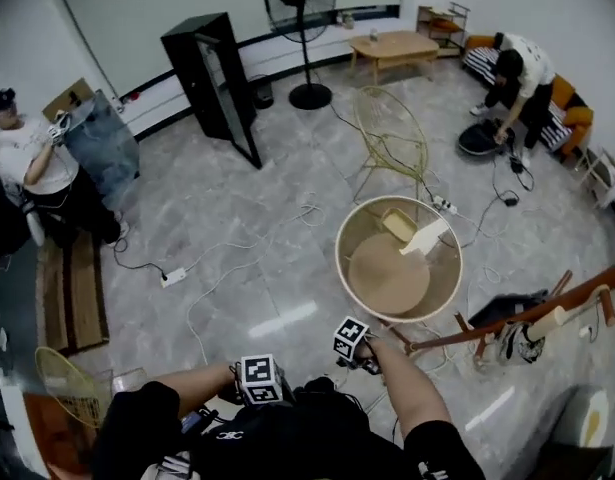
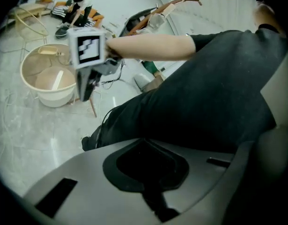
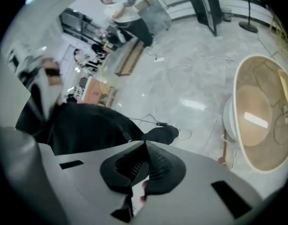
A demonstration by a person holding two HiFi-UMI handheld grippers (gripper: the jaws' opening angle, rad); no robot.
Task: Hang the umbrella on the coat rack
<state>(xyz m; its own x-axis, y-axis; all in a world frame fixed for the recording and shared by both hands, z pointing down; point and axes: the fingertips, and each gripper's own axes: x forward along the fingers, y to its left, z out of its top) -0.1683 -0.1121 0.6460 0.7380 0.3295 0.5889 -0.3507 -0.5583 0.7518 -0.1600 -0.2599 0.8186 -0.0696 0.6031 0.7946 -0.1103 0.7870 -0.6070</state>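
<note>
The wooden coat rack (image 1: 507, 326) leans low across the right side, its pegs sticking up. A dark bundle (image 1: 507, 313) lies beneath it, with a cream cylinder (image 1: 547, 320) on the pole; I cannot tell whether this is the umbrella. In the left gripper view the rack (image 2: 181, 0) rises behind the person's arm. My left gripper (image 1: 262, 383) is held close to the black-clad body, its dark pads (image 2: 148, 172) together with nothing between them. My right gripper (image 1: 355, 353) hangs near the round tub, pads (image 3: 134, 172) closed tip to tip, and shows with its marker cube (image 2: 90, 74).
A round cream tub (image 1: 342, 268) with a wooden disc inside stands just ahead. Cables and a power strip (image 1: 173, 277) trail over the grey floor. Further off are a wire chair (image 1: 392, 138), a black cabinet (image 1: 212, 68), a fan (image 1: 302, 28) and two people at the room's edges.
</note>
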